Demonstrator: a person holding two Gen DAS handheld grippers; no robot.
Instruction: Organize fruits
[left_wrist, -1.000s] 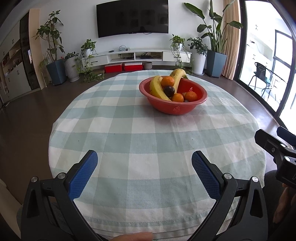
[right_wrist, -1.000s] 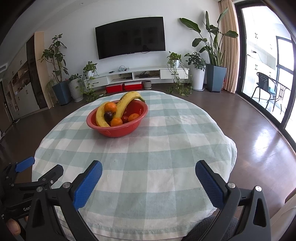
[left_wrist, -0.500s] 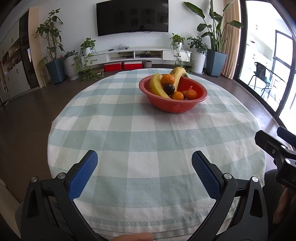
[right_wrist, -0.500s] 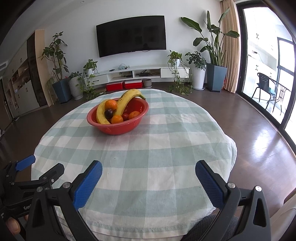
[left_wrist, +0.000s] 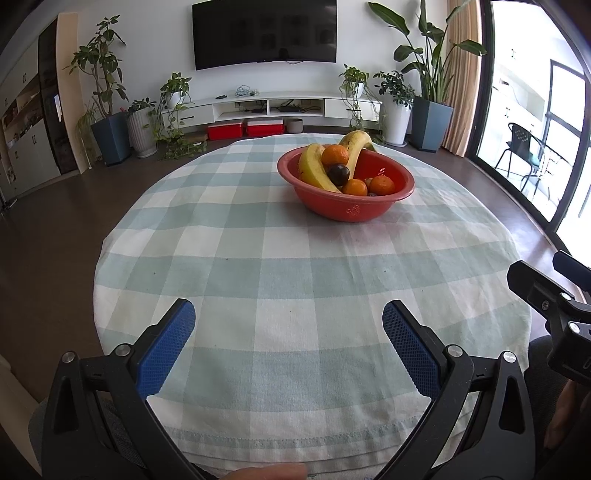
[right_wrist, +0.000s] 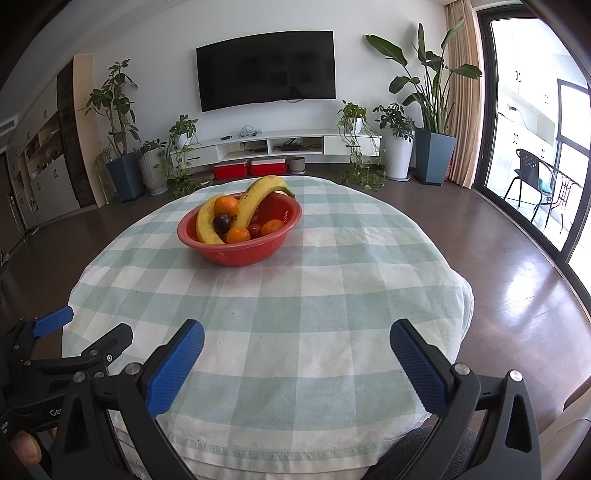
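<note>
Right now both grippers hover over the near edge of a round tabletop covered in a pale green and white checked cloth, and neither holds anything. In the left wrist view the left gripper fills the bottom of the frame, its blue-padded fingers spread wide apart with only cloth between them. The right gripper sits the same way at the bottom of the right wrist view, fingers wide apart and empty. Each gripper also shows at the edge of the other's view: the right one at the lower right of the left wrist view, the left one at the lower left of the right wrist view.

A red bowl stands on the far part of the tabletop, upper centre-right in the left wrist view and upper centre-left in the right wrist view, well apart from both grippers. It holds two bananas, one leaning on the left rim and one arching over the far rim, plus several oranges and a dark plum nestled between the bananas.

Beyond the tabletop, a dark television hangs on the white wall above a low white shelf unit, flanked by potted plants.
</note>
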